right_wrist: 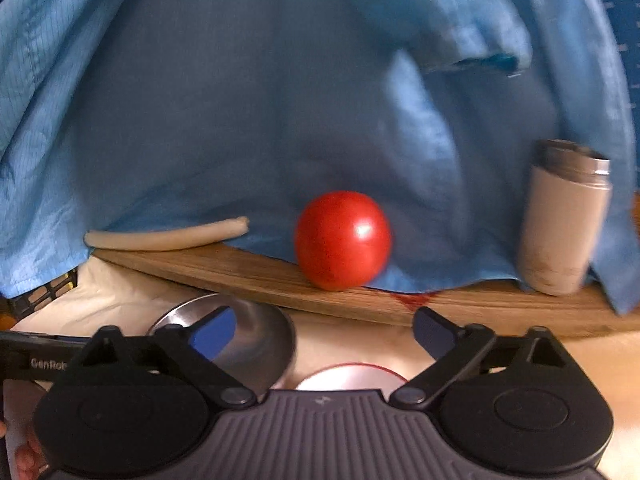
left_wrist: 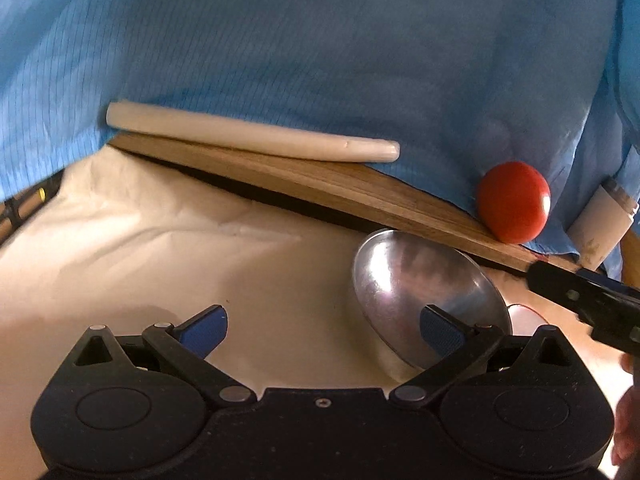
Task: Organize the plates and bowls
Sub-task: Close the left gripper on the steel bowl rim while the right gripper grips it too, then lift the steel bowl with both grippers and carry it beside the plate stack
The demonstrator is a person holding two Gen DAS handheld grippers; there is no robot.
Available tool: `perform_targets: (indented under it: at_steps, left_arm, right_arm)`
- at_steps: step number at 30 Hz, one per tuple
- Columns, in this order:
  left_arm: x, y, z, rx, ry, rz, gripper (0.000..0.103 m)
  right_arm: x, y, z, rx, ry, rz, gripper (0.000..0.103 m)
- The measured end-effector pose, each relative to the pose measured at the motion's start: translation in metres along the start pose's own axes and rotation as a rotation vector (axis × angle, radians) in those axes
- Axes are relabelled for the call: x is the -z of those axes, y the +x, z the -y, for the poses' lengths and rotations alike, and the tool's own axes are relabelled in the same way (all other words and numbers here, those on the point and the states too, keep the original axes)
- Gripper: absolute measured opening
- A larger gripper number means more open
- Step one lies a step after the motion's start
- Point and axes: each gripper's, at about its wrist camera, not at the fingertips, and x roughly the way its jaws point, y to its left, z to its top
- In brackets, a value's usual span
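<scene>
A steel bowl [left_wrist: 416, 300] lies tilted on the cream cloth, just in front of my left gripper's right finger; it also shows in the right wrist view [right_wrist: 248, 336] behind my right gripper's left finger. My left gripper [left_wrist: 322, 330] is open and empty. My right gripper [right_wrist: 324, 334] is open and empty, above a white dish with a red rim [right_wrist: 352, 378] that is mostly hidden by the gripper body. A cream plate [left_wrist: 248, 136] lies flat on the wooden board [left_wrist: 360, 196], also seen in the right wrist view [right_wrist: 168, 236].
A red tomato [right_wrist: 342, 240] sits on the board's edge, also seen in the left wrist view [left_wrist: 514, 206]. A beige tumbler [right_wrist: 560, 220] stands at the board's right. Blue cloth [right_wrist: 280, 100] hangs behind. A black crate edge [right_wrist: 48, 292] is at far left.
</scene>
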Motion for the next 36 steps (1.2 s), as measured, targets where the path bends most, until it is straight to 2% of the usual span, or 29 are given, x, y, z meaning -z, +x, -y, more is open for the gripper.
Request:
perform_targets:
  at_steps: [6, 9, 13, 17, 19, 20, 24, 27, 36]
  left_arm:
    - [0.003, 0.002, -0.004, 0.027, -0.017, -0.01, 0.093]
    - [0.003, 0.0, -0.002, 0.039, -0.015, -0.004, 0.083]
    - [0.004, -0.001, -0.002, 0.083, -0.022, 0.001, 0.052]
    - [0.005, -0.002, 0.002, 0.116, -0.013, 0.009, 0.035]
    - [0.006, -0.003, 0.004, 0.124, -0.006, 0.013, 0.028]
    - [0.006, -0.004, 0.005, 0.128, -0.001, 0.014, 0.025]
    - [0.008, -0.009, 0.004, 0.102, -0.006, 0.024, 0.023]
    - [0.01, -0.02, 0.001, 0.081, -0.012, 0.042, 0.022]
    - [0.005, -0.073, 0.003, 0.07, -0.02, 0.137, 0.022]
  right_arm:
    - [-0.007, 0.034, -0.004, -0.068, -0.027, -0.085, 0.07]
    - [-0.007, 0.043, -0.01, -0.085, -0.047, -0.107, 0.062]
    - [-0.005, 0.052, -0.017, -0.091, -0.05, -0.137, 0.051]
    - [-0.002, 0.06, -0.02, -0.092, -0.037, -0.166, 0.039]
    - [0.0, 0.065, -0.02, -0.097, -0.022, -0.184, 0.029]
    - [0.001, 0.065, -0.019, -0.102, -0.015, -0.191, 0.029]
    - [0.003, 0.062, -0.021, -0.098, -0.002, -0.196, 0.021]
    - [0.002, 0.056, -0.024, -0.124, 0.026, -0.208, 0.021]
    - [-0.005, 0.01, -0.039, -0.162, 0.047, -0.15, 0.021]
